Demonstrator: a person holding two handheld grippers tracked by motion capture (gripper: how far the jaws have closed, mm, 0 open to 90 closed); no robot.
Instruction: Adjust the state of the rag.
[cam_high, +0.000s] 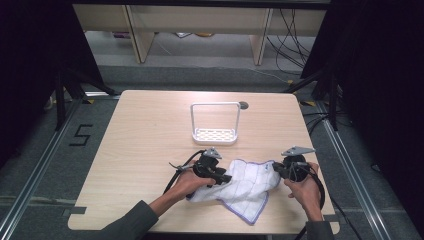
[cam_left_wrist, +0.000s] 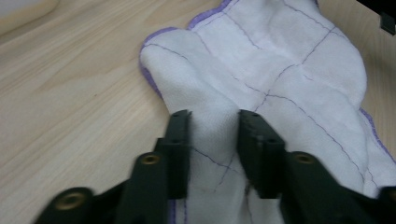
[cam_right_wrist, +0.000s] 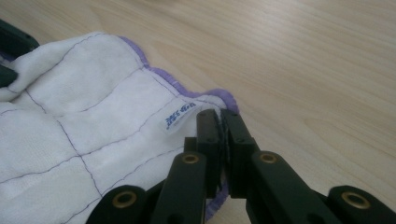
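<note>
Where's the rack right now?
In the high view the white rack stands upright at the table's centre, toward the far edge, apart from the cloth that lies nearer the person between the two grippers.

The cloth (cam_high: 243, 186) is white with a purple hem and thin dark stitched lines crossing in a grid (its small label (cam_right_wrist: 179, 116) is white with blue print). The table (cam_high: 150, 130) is pale wood with a fine grain. The rack (cam_high: 215, 122) is white. Both grippers, left (cam_left_wrist: 212, 135) and right (cam_right_wrist: 219, 135), are black with brass-coloured rivets.
</note>
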